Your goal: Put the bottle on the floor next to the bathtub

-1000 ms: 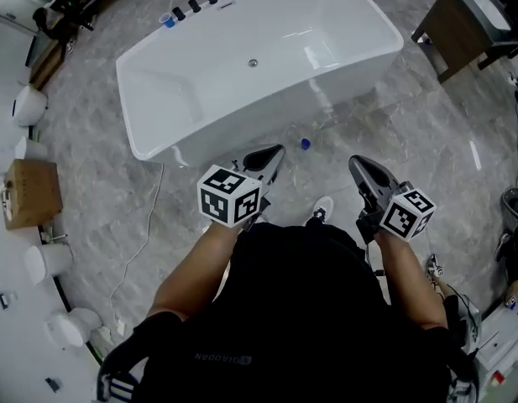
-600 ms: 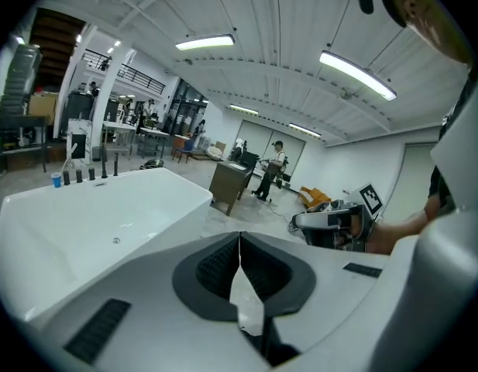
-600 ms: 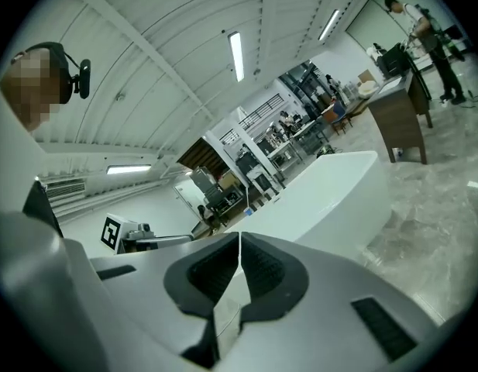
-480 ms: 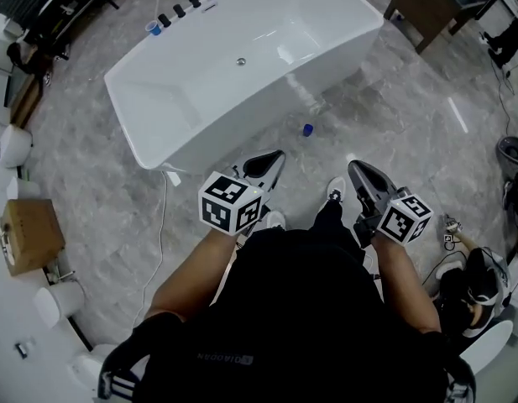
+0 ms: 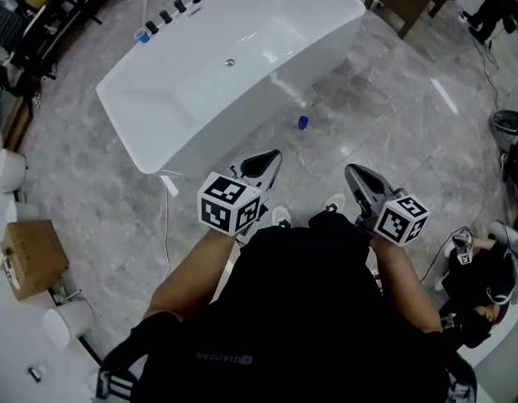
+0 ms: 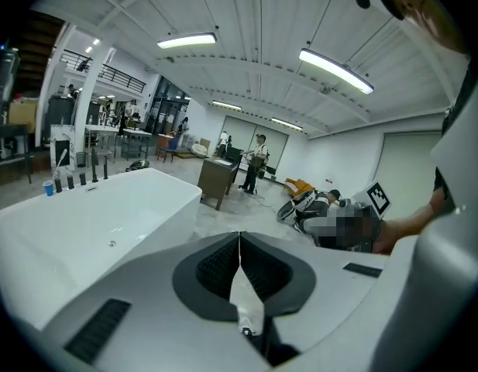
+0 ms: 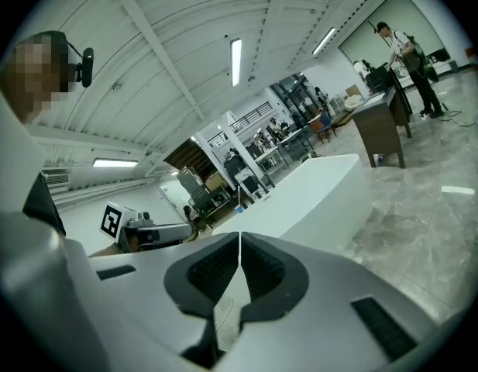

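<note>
While both tools hang low in front of us, the small clear bottle with the blue cap sits on the grey marbled floor, just beside the long outer wall of the white freestanding bathtub and touched by neither tool. We see little of it from above except the cap, so we judge that it stands upright with its long axis vertical. It lies ahead of both tools, between their lines and towards the tub, and looks somewhat nearer the left gripper than the right gripper. Each gripper view shows the ribbed fingers pressed together with nothing between them, on the left and on the right alike. As things lie, we take the placing as done, so no reach towards the bottle seems called for.
</note>
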{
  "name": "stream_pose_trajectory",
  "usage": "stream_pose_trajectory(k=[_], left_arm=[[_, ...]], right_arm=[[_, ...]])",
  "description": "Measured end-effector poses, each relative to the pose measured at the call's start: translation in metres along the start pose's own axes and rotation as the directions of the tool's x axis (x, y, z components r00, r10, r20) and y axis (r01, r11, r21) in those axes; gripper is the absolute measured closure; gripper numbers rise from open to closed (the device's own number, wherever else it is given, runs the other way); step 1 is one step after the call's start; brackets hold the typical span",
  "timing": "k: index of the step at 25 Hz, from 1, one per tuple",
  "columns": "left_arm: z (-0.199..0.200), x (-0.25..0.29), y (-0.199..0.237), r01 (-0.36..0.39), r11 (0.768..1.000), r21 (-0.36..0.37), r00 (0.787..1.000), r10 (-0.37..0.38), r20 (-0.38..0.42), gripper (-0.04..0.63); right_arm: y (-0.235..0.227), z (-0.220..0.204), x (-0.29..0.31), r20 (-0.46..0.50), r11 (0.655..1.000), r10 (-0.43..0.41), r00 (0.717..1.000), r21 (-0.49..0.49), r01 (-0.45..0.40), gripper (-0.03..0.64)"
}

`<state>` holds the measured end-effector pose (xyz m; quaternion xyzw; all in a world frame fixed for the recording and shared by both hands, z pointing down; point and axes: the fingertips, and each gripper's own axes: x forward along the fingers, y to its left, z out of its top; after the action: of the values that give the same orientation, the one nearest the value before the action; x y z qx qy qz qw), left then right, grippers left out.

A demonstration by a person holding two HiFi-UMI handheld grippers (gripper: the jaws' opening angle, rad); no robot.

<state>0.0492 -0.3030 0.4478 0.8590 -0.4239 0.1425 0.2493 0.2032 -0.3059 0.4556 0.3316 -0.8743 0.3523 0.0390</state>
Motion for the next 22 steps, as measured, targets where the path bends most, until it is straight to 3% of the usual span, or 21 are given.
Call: stream_pose_trajectory(k=[22], left_arm=[[-0.008,-0.012,-0.013,0.029,0.999,0.028,1.000,-0.029,-0.001,0.578]], right_arm=[[0.015,-0.008,-0.009,0.010,0.999,-0.020,1.000,-0.044,0.020,0.578]])
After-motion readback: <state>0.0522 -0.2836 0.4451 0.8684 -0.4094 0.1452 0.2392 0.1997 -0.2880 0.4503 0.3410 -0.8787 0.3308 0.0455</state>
